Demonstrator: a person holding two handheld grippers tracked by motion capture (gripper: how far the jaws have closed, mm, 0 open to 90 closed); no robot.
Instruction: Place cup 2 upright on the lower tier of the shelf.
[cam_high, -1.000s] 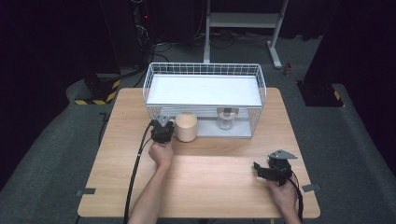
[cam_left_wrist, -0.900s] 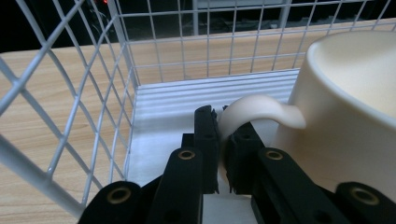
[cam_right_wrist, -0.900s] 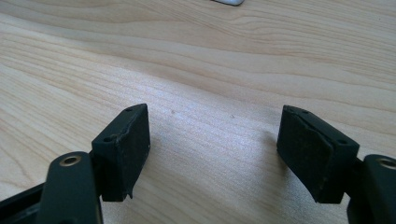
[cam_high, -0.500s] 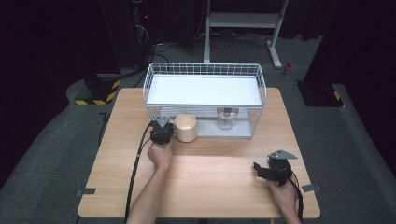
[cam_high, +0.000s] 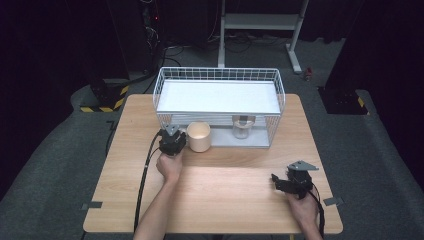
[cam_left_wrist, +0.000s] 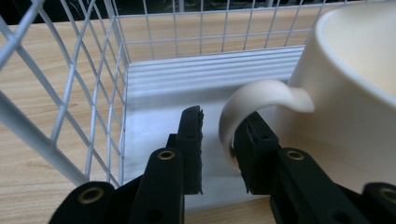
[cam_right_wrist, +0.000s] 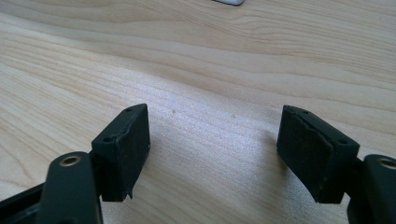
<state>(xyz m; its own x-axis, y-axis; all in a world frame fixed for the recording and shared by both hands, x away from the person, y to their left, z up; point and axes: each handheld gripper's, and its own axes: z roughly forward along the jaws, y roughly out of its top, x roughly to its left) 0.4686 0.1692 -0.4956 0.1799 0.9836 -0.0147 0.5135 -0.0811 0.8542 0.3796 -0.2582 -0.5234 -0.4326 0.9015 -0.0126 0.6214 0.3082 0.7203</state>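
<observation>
A cream mug (cam_high: 199, 136) stands on the wooden table at the front of a white wire rack (cam_high: 220, 75). My left gripper (cam_high: 176, 133) is right beside the mug's left side. In the left gripper view, the mug (cam_left_wrist: 355, 93) looms at the right and its curved handle (cam_left_wrist: 252, 100) lies between the jaws of the left gripper (cam_left_wrist: 222, 126). These jaws have just been opening, and a gap shows between the left pad and the handle. My right gripper (cam_high: 278, 181) rests low at the table's front right. Its jaws (cam_right_wrist: 215, 135) stand wide apart over bare wood.
The rack has a white shelf on top and a ribbed white floor (cam_left_wrist: 196, 79) below. A small glass jar (cam_high: 241, 127) sits under the shelf to the right of the mug. Bare table (cam_high: 225, 200) lies between my hands. Dark floor and equipment surround the table.
</observation>
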